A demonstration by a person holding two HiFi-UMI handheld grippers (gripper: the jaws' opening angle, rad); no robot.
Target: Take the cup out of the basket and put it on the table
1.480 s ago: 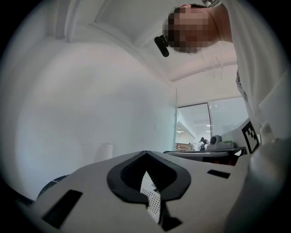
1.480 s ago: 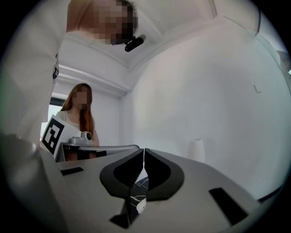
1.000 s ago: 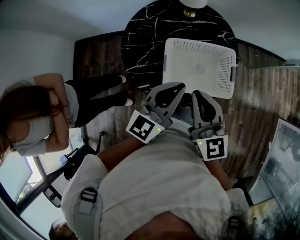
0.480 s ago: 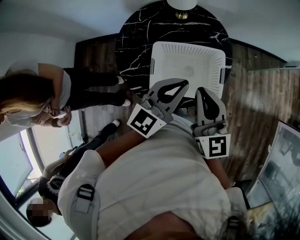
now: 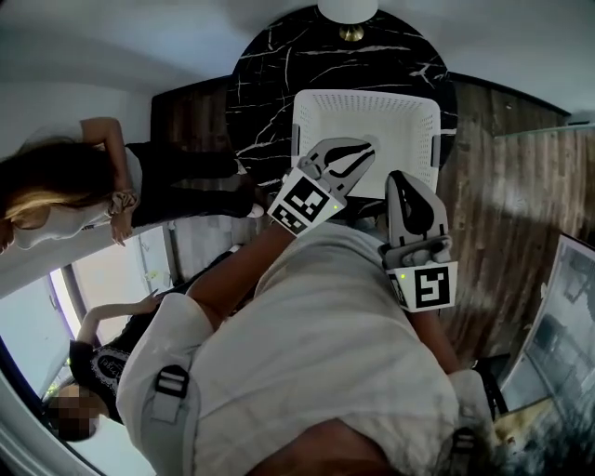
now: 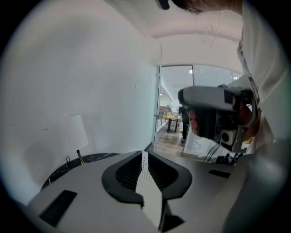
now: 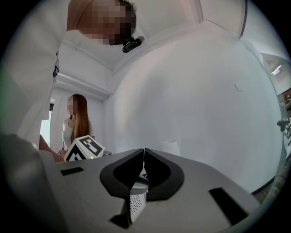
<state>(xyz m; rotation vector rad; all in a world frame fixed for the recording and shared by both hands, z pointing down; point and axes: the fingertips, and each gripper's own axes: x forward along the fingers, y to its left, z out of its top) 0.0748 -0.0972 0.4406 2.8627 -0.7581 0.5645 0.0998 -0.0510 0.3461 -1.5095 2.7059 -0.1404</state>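
Note:
A white perforated basket (image 5: pixel 409 116) stands on the round black marble table (image 5: pixel 270 84). I cannot clearly make out the cup; my left gripper (image 5: pixel 365 149) hangs over the basket's floor and hides its middle. That gripper is shut, tips touching, with nothing between them. A strip of basket wall (image 6: pixel 145 177) shows through the loop of its jaws in the left gripper view. My right gripper (image 5: pixel 400 178) sits nearer me, at the basket's near rim, also shut and holding nothing. A piece of the basket (image 7: pixel 135 204) shows behind its jaws in the right gripper view.
A white lamp (image 5: pixel 348 9) with a brass stem stands at the table's far edge. A person in a white top (image 5: pixel 65 209) stands to the left, and another person (image 5: pixel 102 363) is at the lower left. Wood floor (image 5: pixel 502 186) surrounds the table.
My left gripper has moved forward, from the basket's near rim to over its inside. The right gripper has barely moved. The person at left has shifted and lowered an arm.

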